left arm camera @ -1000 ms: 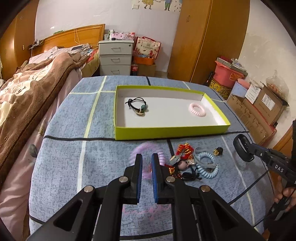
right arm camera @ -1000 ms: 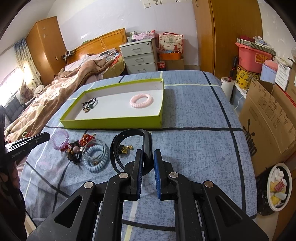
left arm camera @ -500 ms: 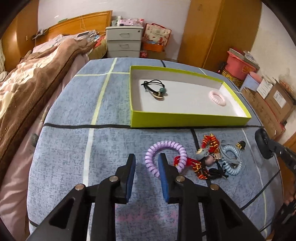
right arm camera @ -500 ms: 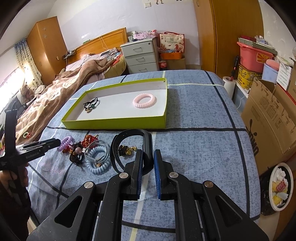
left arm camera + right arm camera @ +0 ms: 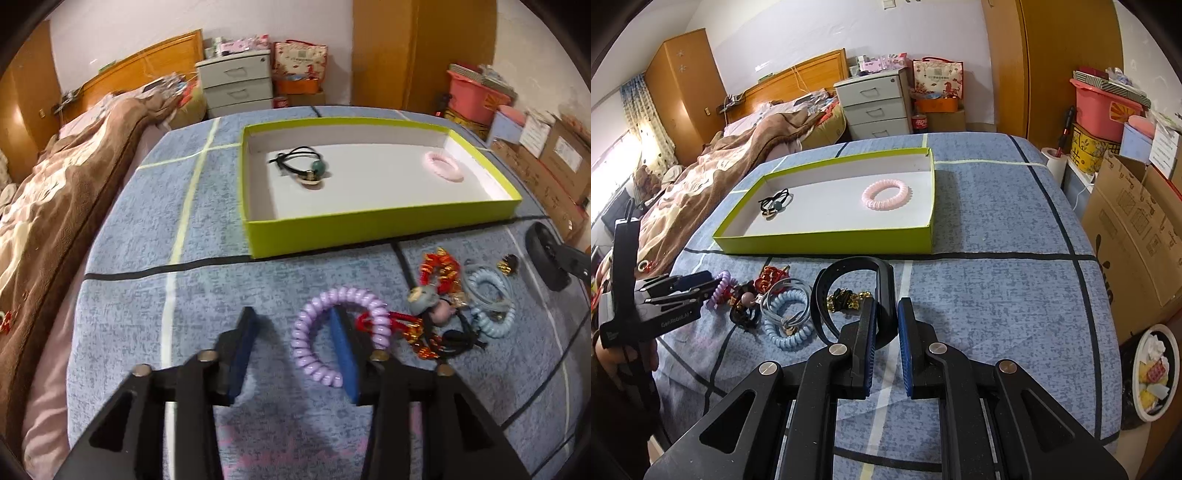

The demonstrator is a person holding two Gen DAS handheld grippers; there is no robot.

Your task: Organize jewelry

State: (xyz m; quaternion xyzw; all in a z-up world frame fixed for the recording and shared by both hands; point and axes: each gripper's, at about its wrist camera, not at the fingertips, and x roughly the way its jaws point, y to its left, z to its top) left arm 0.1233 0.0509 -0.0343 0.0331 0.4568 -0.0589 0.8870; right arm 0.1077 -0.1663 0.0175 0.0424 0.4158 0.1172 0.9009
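Purple coil tie (image 5: 334,332) lies on the bedspread, threaded over the spread left gripper's (image 5: 295,345) right finger; close gently. Right gripper (image 5: 885,345) seemingly pinches the black headband (image 5: 849,291).

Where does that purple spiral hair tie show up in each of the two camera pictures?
Left wrist view: purple hair tie low centre, looped around one finger of the open left gripper.
Right wrist view: purple hair tie at left, mostly hidden behind that gripper.
Shared landmark: green tray.
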